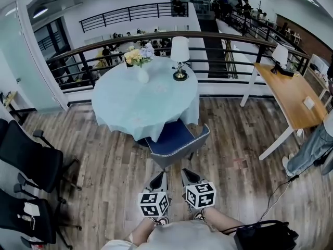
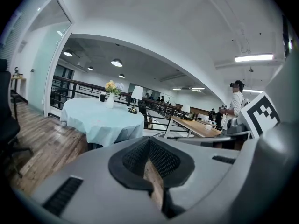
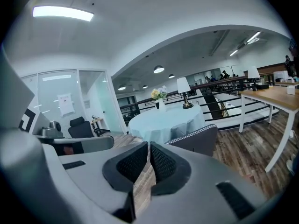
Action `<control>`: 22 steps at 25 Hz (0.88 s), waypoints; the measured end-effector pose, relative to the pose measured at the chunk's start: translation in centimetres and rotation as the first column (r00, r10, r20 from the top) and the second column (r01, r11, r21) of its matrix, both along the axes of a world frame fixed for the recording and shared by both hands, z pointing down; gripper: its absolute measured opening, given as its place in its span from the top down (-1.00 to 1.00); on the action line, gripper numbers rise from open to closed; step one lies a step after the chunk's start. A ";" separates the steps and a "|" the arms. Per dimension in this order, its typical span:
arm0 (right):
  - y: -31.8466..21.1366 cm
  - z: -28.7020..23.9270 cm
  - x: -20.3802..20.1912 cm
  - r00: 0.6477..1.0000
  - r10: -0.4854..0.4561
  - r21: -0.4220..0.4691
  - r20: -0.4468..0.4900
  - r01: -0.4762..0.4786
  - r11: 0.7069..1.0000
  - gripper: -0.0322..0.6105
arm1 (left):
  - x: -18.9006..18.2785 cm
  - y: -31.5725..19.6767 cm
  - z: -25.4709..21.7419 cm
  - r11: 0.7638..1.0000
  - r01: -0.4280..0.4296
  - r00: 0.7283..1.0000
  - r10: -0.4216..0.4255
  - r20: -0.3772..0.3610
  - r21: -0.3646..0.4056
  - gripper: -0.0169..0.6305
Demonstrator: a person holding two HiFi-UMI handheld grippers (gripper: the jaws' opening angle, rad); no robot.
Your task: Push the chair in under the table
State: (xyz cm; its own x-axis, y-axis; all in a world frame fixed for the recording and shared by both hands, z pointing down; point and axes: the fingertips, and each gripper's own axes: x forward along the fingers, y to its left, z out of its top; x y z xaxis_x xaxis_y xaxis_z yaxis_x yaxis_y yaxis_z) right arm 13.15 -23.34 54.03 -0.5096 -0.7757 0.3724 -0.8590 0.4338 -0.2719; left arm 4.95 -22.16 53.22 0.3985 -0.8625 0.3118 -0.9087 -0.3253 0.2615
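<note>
The left tool (image 1: 158, 180) has its pads pressed together on nothing. The right tool (image 1: 190, 175) keeps a thin slit between its pads, also empty. Both lie side by side, aimed slightly downward at the chair (image 1: 174, 139). Its back faces them, and its seat points in, partly tucked, under the round clothed tabletop (image 1: 130, 108).

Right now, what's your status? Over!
Left gripper shut, empty; right gripper a slit open, empty. Chair only partly under table, neither gripper touching it. Nothing in the way.
</note>
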 end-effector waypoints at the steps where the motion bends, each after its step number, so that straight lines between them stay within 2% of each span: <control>1: 0.0 -0.1 -0.1 1.000 -0.002 0.002 -0.003 0.002 1.000 0.79 | -0.2 0.0 0.0 1.000 0.006 1.000 -0.006 0.001 -0.001 0.93; 13: -0.6 -0.3 -0.1 1.000 0.012 -0.004 0.016 -0.012 1.000 0.84 | -2.0 -0.2 0.3 0.998 0.065 0.998 -0.065 -0.005 -0.007 0.93; 22: -1.5 -0.3 0.3 1.000 0.024 -0.011 0.020 -0.024 1.000 0.85 | -2.2 -0.7 0.3 0.997 0.077 0.997 -0.077 -0.003 -0.009 0.93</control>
State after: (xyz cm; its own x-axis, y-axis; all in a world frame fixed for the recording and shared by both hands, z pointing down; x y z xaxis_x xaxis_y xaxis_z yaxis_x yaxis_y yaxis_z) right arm 13.41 -24.84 53.76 -0.4983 -0.7837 0.3709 -0.8635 0.4099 -0.2939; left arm 2.77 -22.87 53.52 0.3321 -0.8878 0.3185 -0.9302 -0.2523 0.2667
